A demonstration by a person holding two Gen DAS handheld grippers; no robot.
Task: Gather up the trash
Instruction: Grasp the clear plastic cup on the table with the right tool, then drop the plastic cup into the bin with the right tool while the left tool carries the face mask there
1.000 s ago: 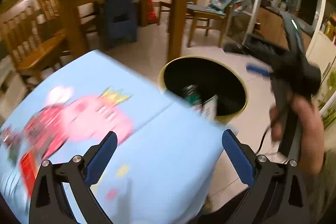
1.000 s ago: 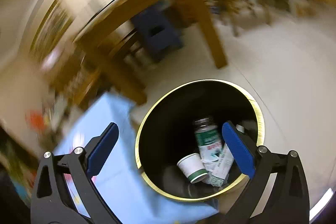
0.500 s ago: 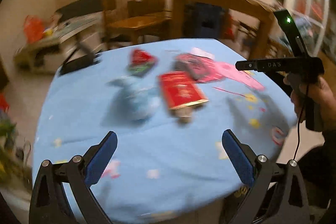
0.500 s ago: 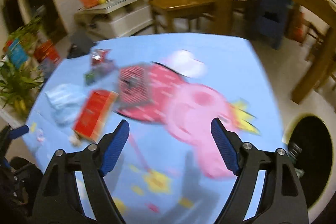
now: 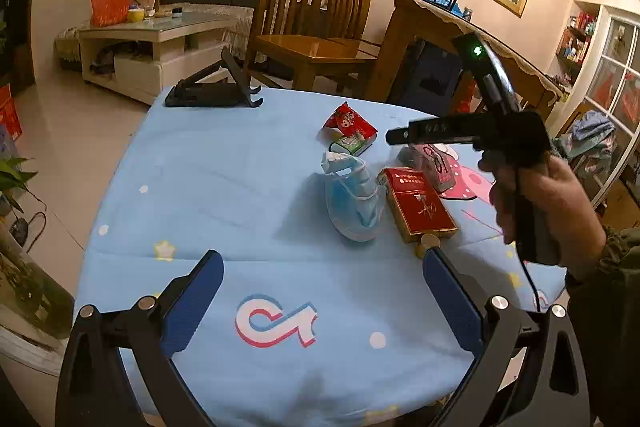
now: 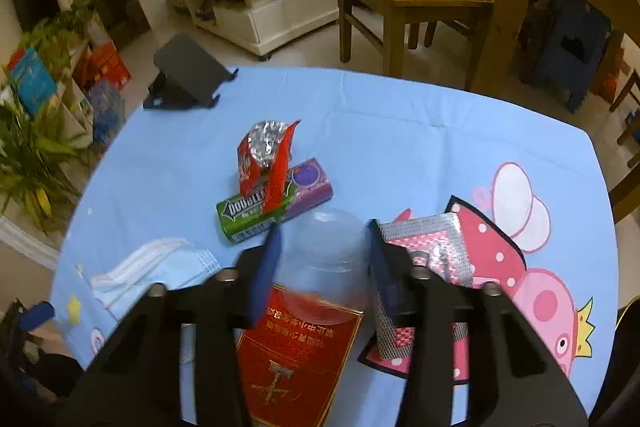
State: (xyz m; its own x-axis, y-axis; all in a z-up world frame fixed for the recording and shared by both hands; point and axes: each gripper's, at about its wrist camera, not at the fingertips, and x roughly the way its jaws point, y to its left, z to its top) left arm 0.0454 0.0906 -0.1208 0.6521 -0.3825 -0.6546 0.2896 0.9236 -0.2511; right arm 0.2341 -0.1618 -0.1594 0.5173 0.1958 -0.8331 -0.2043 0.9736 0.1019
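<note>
Trash lies scattered on the counter [image 6: 400, 131], which is draped in a light blue cartoon-pig cloth carrying a looped red-white-blue logo near its front edge. Right gripper [image 6: 324, 263]: jaws closing around a clear plastic cup [image 6: 324, 251] lying mouth-toward-camera between the blue pads; whether the pads already press on it is hard to tell through the blur. Under the cup's rim sits a red and gold carton [image 6: 296, 355] printed with gold Chinese characters I cannot read. Just beyond the cup, a green and purple gum pack [image 6: 276, 203] reading "DOUBLE…", with a torn red foil-lined wrapper [image 6: 266, 159] on top. A pink metallic pouch [image 6: 424, 247] sits right of the cup, and a crumpled blue face mask [image 6: 160, 267] lies to the left. Left gripper [image 5: 320, 291]: jaws spread wide, nothing between them, hovering over the near cloth, well short of the trash. A black folding stand [image 6: 184, 75] sits at the far corner.
</note>
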